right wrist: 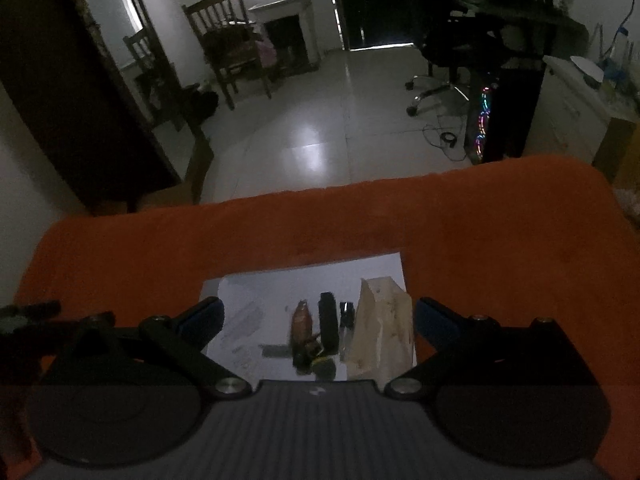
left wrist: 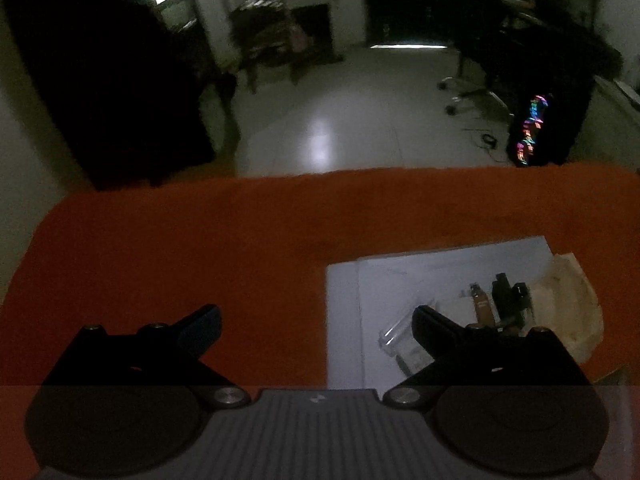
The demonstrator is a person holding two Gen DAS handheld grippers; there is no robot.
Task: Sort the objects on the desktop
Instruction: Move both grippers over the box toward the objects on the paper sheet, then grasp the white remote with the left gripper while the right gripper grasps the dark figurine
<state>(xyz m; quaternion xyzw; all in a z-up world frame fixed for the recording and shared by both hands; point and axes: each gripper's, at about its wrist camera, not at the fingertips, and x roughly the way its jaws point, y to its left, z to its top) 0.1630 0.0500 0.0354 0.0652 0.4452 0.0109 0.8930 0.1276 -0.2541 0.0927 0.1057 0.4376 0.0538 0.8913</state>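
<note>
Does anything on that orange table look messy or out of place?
Nothing is spilled or broken. The small things, a brown bottle, a black block and a beige paper bag, lie bunched on the white paper, and that sheet sits slightly askew to the table's edge.

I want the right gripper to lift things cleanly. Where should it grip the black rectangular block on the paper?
Probably across the narrow width of the black block, at mid-length, from above. It lies flat and long on the white paper, with the brown bottle and a small dark item close alongside, so its ends look freer.
</note>
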